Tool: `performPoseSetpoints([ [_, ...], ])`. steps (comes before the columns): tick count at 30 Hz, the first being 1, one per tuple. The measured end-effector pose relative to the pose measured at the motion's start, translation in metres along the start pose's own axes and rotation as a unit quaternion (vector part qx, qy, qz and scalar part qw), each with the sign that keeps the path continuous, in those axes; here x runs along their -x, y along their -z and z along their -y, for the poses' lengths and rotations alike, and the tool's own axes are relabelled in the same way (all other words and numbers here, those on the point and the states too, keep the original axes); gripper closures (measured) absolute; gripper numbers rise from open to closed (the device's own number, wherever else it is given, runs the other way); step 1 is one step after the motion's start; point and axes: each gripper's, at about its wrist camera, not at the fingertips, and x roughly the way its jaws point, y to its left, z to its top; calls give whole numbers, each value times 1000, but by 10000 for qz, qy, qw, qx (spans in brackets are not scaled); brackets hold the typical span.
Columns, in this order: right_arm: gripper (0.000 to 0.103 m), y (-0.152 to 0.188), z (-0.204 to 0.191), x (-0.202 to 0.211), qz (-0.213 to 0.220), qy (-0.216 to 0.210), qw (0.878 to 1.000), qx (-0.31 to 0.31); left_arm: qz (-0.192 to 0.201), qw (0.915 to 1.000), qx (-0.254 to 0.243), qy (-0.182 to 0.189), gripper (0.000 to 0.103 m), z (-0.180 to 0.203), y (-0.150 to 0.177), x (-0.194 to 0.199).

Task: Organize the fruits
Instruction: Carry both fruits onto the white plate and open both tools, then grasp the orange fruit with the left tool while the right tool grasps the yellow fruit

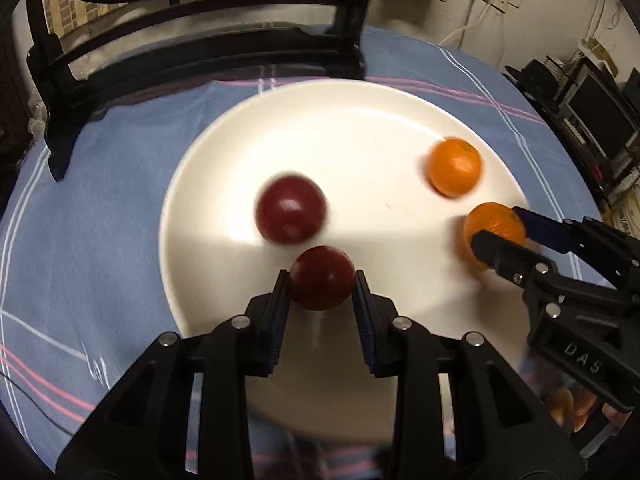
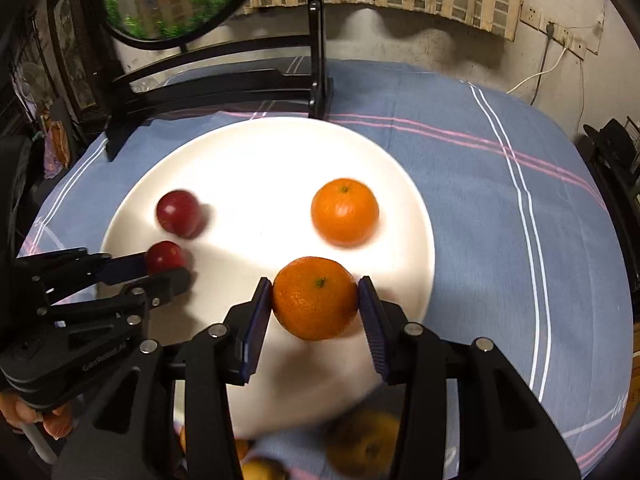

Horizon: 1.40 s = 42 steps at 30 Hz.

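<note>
A white plate (image 1: 340, 120) lies on the blue striped cloth. My left gripper (image 1: 322, 282) is shut on a dark red plum (image 1: 322, 276) above the plate's near side. A second red plum (image 1: 290, 210) lies loose on the plate just beyond it. My right gripper (image 2: 316, 292) is shut on an orange (image 2: 316, 298) over the plate's near right part. Another orange (image 2: 345, 212) rests on the plate (image 2: 248, 152) behind it. The right gripper with its orange (image 1: 494, 228) shows at the right of the left wrist view, and the left gripper (image 2: 166, 266) shows at the left of the right wrist view.
A black metal chair back (image 1: 192, 36) stands at the table's far edge. More yellow-orange fruit (image 2: 362, 444) lies on the cloth near the plate's front rim, under my right gripper. Shelves with electronics (image 1: 592, 112) stand to the right of the table.
</note>
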Motion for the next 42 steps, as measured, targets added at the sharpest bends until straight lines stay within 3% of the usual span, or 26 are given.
performPoseSetpoints([
  [5, 56, -18, 1, -11, 39, 132, 9999, 45, 38, 9998, 144, -128, 71, -9, -20, -8],
  [6, 52, -20, 1, -11, 57, 220, 9997, 56, 62, 9997, 175, -169, 71, -9, -23, -8],
  [7, 40, -22, 0, -10, 76, 340, 9994, 78, 105, 9995, 219, -189, 70, -10, -25, -6],
  [9, 38, -23, -1, -5, 178, 506, 9984, 176, 284, 9992, 182, -207, 44, -6, -25, 5],
  [12, 38, -20, 1, 10, 295, 333, 9988, 191, 629, 9969, -148, -453, 39, 8, -23, 24],
  [14, 38, -14, 6, 25, 359, 285, 9989, 92, 684, 9966, -219, -407, 37, 14, -19, 36],
  [17, 38, -2, 17, 51, 526, 67, 9985, -170, 738, 9969, -155, -238, 27, 18, -8, 54],
  [21, 37, 26, 27, 96, 882, -253, 9950, -406, 911, 9949, -328, -297, 20, 29, 20, 84],
  [23, 31, 44, 30, 115, 943, -362, 9936, -500, 1048, 9934, -370, -290, 19, 33, 36, 97],
  [28, 11, 93, 17, 142, 1076, -10, 9938, -277, 1430, 9870, -552, -489, 13, 47, 83, 128],
  [33, 10, 146, -1, 158, 1107, 447, 9926, 225, 1369, 9875, -613, -489, 11, 47, 129, 142],
  [42, 10, 183, -8, 169, 953, 124, 9954, 12, 1328, 9887, -544, -432, 11, 42, 167, 141],
])
